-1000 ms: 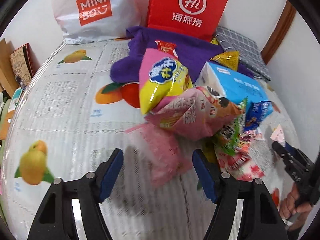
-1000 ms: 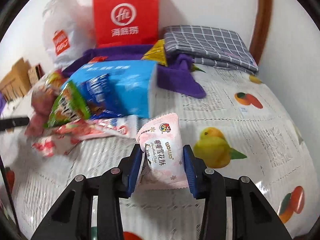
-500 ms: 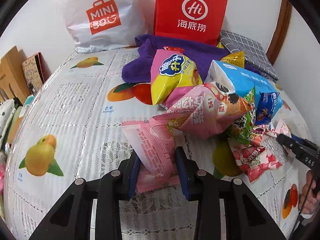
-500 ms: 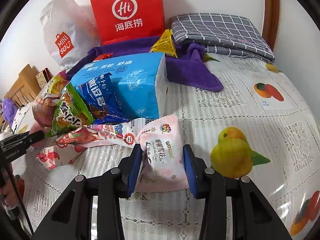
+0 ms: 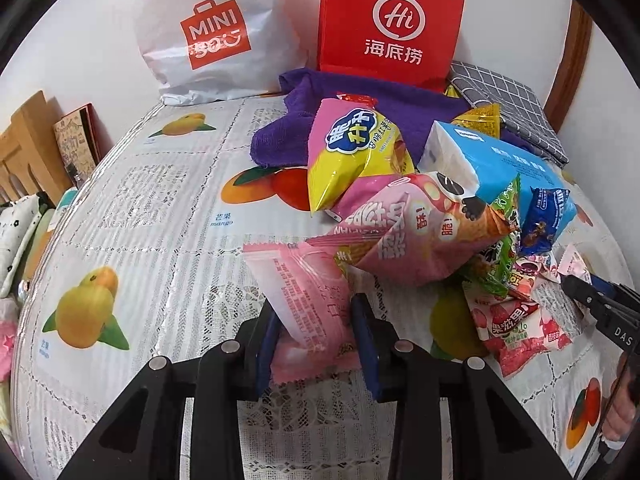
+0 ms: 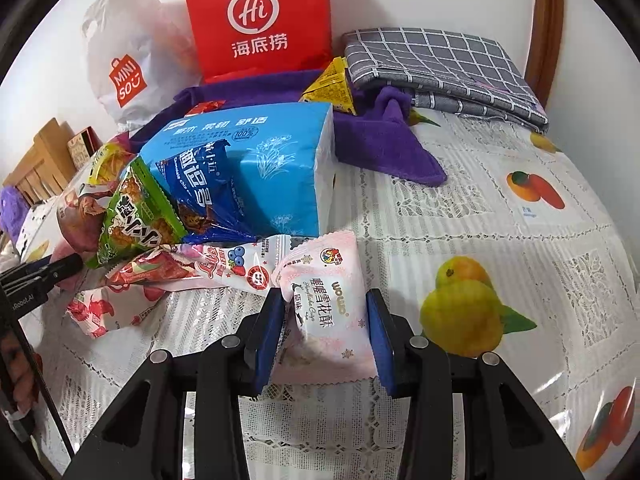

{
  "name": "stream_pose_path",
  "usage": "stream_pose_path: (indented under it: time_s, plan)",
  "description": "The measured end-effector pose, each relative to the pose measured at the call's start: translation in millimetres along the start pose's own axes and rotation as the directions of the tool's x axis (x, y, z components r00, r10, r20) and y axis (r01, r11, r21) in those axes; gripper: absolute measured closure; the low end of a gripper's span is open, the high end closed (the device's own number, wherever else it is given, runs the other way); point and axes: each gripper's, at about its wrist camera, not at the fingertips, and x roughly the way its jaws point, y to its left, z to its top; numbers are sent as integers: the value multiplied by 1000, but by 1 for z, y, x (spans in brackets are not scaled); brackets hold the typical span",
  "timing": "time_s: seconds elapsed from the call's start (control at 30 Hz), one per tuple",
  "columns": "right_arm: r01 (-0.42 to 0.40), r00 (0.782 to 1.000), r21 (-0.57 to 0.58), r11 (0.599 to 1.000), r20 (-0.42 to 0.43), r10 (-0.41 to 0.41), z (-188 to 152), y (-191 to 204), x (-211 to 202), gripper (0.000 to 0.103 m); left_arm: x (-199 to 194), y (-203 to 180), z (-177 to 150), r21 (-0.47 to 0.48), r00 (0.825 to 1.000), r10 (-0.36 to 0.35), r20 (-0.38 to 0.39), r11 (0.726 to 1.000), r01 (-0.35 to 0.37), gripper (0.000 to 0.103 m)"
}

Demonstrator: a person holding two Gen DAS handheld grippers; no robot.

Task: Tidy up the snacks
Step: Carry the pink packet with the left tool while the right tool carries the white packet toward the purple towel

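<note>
My left gripper [image 5: 316, 336] is shut on a small pink snack packet [image 5: 304, 296], held a little above the tablecloth in front of the snack pile. My right gripper [image 6: 326, 336] is shut on a pale pink WOLO snack packet [image 6: 328, 308] at the pile's right edge. The pile holds a pink-and-yellow chip bag [image 5: 352, 152], a large pink bag [image 5: 404, 232], a green bag [image 6: 136, 216], a dark blue cookie bag [image 6: 200, 196], red strawberry packets [image 5: 516, 328] and a blue tissue pack [image 6: 272, 160]. The right gripper also shows at the right of the left wrist view [image 5: 600, 308].
A fruit-print tablecloth [image 5: 132, 208] covers the table. At the back stand a red Hi paper bag [image 5: 388, 28] and a white Miniso bag [image 5: 212, 36], with a purple towel [image 6: 384, 148], a yellow packet [image 6: 332, 88] and folded grey checked cloth [image 6: 440, 64]. Wooden furniture [image 5: 24, 148] stands left.
My left gripper closed on the pink packet and lifted it slightly back from the pile. My right gripper kept its hold on the pale pink packet and shifted little.
</note>
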Motion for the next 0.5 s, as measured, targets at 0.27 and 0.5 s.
stream_pose_path:
  time_s: [0.27, 0.5]
  plan:
    - [-74, 997, 65, 995, 20, 73, -2, -16, -2, 62, -3, 0, -3, -21, 999, 33, 2, 999, -33, 70]
    - [-68, 997, 92, 993, 35, 65, -1, -19, -4, 63, -24, 4, -12, -38, 1000, 28, -11, 999, -29, 72]
